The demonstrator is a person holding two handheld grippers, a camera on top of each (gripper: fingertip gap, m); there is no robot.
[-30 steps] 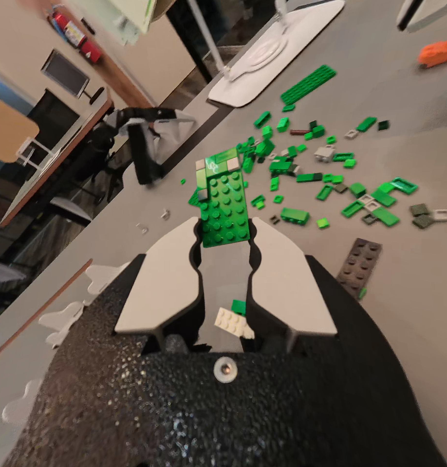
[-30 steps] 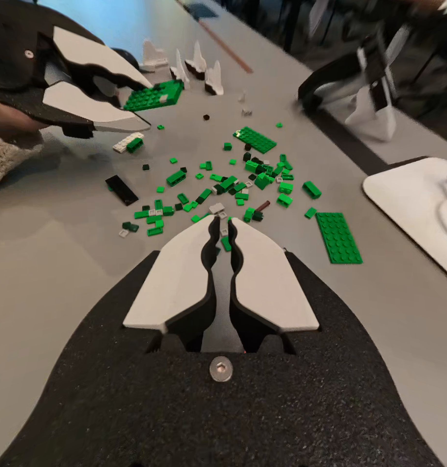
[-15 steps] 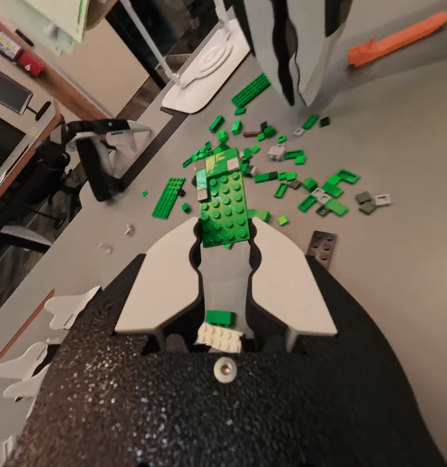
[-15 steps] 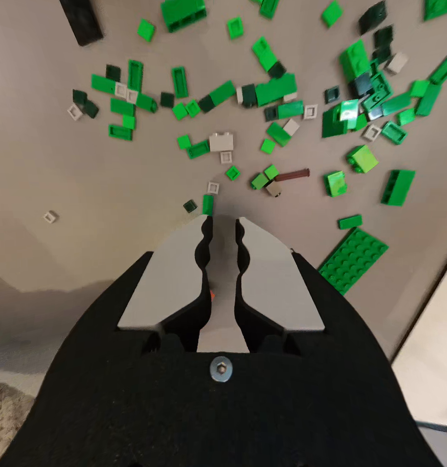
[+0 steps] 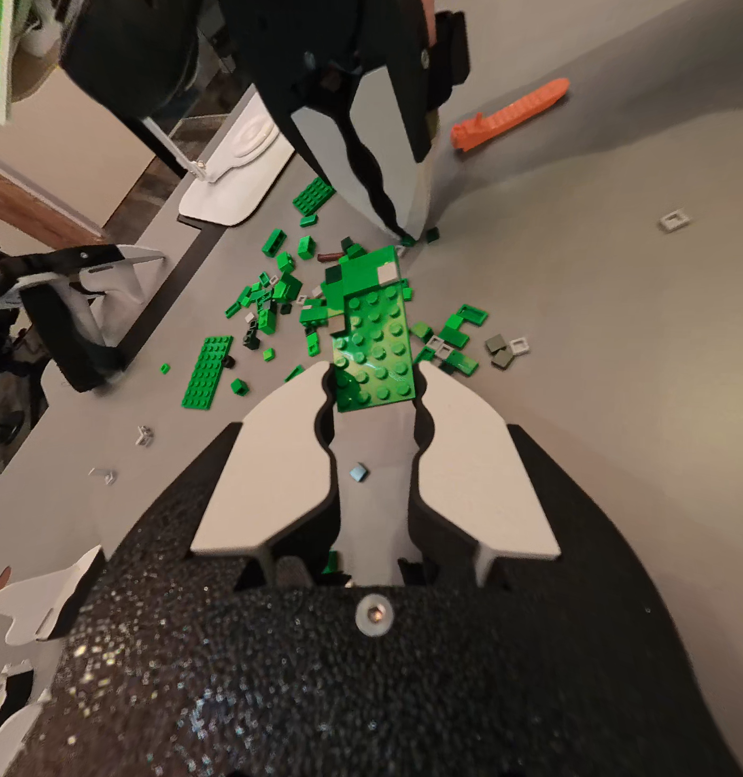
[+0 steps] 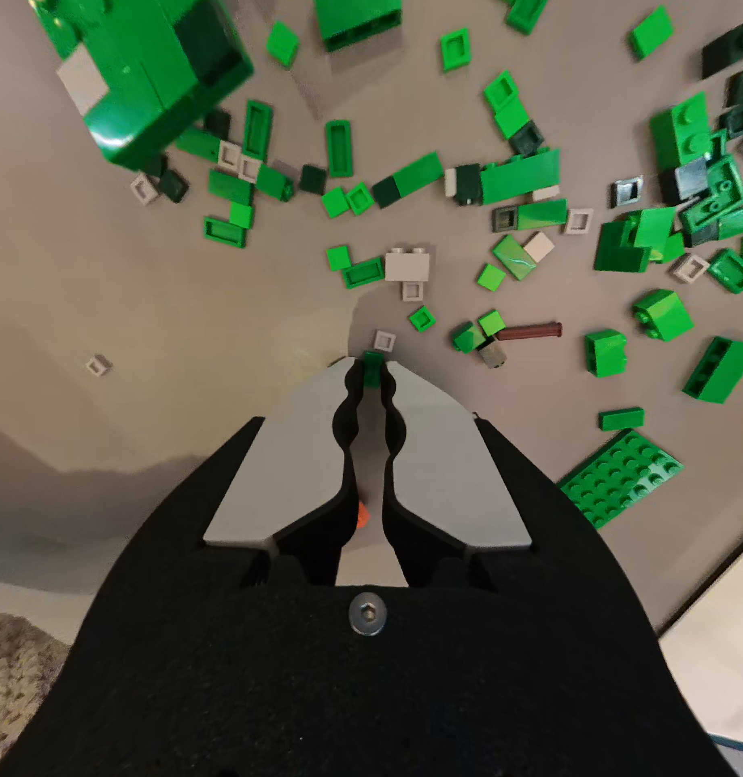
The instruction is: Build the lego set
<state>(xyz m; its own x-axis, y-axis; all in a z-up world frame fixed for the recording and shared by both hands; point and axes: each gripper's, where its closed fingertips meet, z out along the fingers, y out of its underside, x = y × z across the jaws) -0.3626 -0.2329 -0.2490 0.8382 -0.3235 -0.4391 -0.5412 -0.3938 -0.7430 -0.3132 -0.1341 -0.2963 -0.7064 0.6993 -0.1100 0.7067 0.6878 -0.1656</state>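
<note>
1. The left gripper (image 5: pixel 374 378) squeezes a flat green studded plate (image 5: pixel 376 351), held above the grey table (image 5: pixel 613 336). Smooth green and grey tiles sit on its far end.
2. The right gripper (image 6: pixel 372 370) pinches a small green piece (image 6: pixel 372 372) on the table.

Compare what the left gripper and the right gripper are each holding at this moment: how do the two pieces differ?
The left gripper clamps a large studded green plate with tiles built onto its far end; the right gripper pinches one small green piece.
The plate is lifted above the table; the small piece is at the table surface among loose parts.
Both are green and gripped at the fingertips.
</note>
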